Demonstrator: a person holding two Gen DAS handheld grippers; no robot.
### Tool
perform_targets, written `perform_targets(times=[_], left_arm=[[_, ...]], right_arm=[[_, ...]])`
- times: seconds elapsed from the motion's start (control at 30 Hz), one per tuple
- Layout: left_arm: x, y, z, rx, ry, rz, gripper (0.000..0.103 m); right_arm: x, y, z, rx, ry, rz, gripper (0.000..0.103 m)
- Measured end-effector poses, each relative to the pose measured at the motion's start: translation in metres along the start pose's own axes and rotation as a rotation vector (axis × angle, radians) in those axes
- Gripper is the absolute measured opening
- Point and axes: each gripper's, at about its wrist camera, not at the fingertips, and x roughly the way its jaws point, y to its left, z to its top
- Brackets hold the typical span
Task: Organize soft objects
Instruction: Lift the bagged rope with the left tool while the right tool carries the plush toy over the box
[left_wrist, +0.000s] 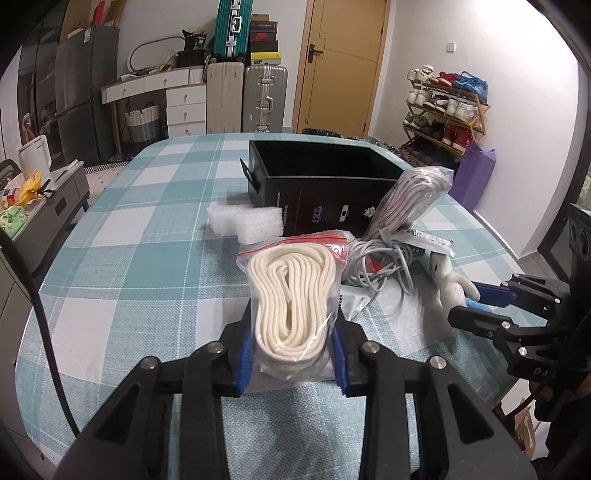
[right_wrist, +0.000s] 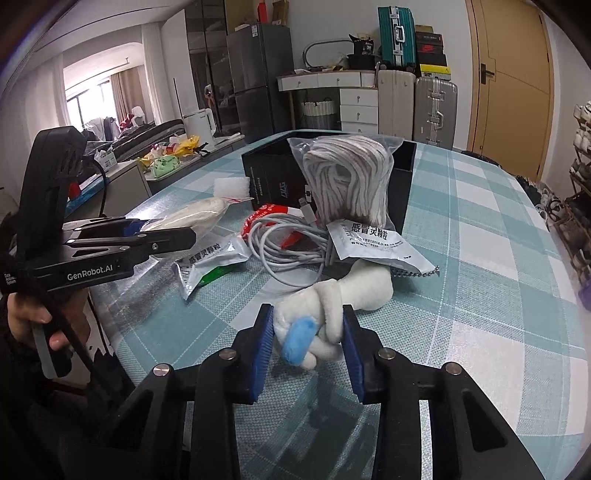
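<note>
My left gripper (left_wrist: 291, 343) is shut on a clear zip bag of coiled cream rope (left_wrist: 291, 299), its blue pads pressing both sides. The same bag (right_wrist: 195, 218) shows in the right wrist view, held by that left gripper (right_wrist: 155, 236). My right gripper (right_wrist: 308, 339) is shut on a white plush toy (right_wrist: 332, 299) with a blue patch, low over the checked cloth. From the left wrist view the right gripper (left_wrist: 476, 299) and the toy (left_wrist: 450, 280) sit at the right. An open black box (left_wrist: 325, 177) stands behind the pile.
A bag of grey-white cord (right_wrist: 351, 181) leans on the black box (right_wrist: 273, 173). A tangled grey cable (right_wrist: 291, 247), two foil sachets (right_wrist: 376, 243), and white foam (left_wrist: 245, 221) lie on the teal checked tablecloth (left_wrist: 129, 258). A hand (right_wrist: 33, 321) grips the left tool's handle.
</note>
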Motion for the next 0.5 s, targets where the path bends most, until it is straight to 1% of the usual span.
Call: perform_targets(times=[0.23,0.5], left_arm=[[-0.011,-0.002,0.003,0.0,-0.033,-0.007,0.033],[-0.023,-0.002,0.01,-0.006,-0.07,-0.01,0.033]], right_arm=[[-0.013,0.009,-0.002,-0.024,-0.023,0.022,0.035],[-0.031,0.02,-0.001,-0.035,-0.063,0.066,0.035]])
